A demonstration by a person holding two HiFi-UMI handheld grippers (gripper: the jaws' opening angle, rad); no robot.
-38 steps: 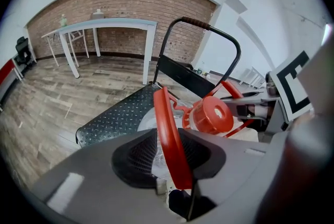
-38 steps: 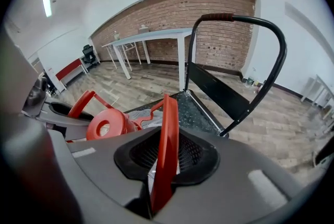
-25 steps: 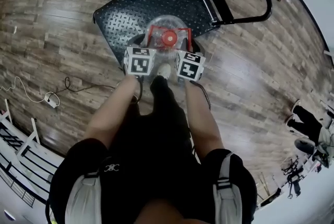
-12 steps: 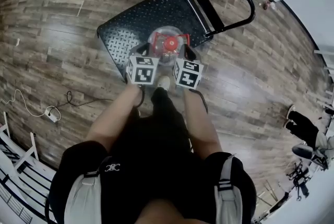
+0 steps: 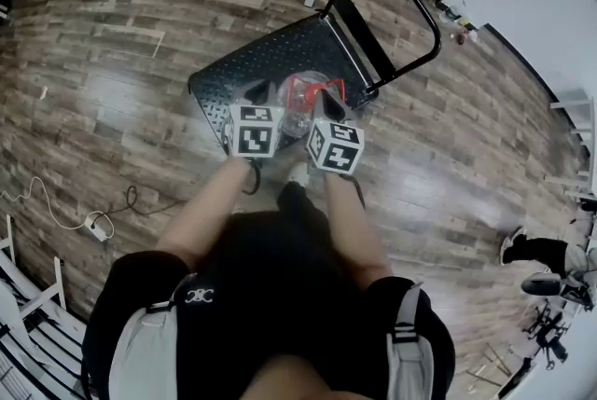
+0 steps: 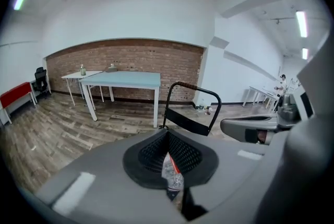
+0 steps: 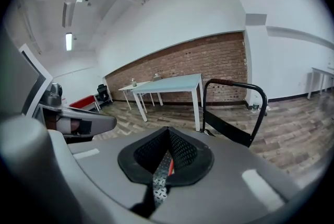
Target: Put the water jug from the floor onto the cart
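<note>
**Figure: both grippers above the near edge of the cart.** The left gripper (image 6: pixel 167 137) is showing its jaws pressed together with nothing clamped. Through the slit beneath them a strip of clear plastic and red is showing. The right gripper (image 7: pixel 168 137) is likewise showing its jaws together and empty, and studded metal plate is appearing through its slit.

The water jug (image 5: pixel 306 102) is standing upright at the near edge of the cart (image 5: pixel 270 62). It is below and between the two grippers, at the end opposite the cart's handle (image 5: pixel 410 11). The marker cubes are covering the jug's near side, so the views are not showing whether its whole base is resting on the deck or partly overhanging the floor (image 5: pixel 112 109).

**Reading.** The jug is judged to be set down already, so the step in hand is confirming that it is sitting securely.

**Technique.**
- The near rim of the cart needs inspecting before leaving, because a jug overhanging that rim is likely to tip.
- If a correction is needed, both grippers should open wide and come down evenly on opposite sides of the jug's red top.
- The jug should then be moved further onto the deck, toward the cart's handle.
- The push should be slow and level, since the water may slosh and the cart may roll away.
</note>
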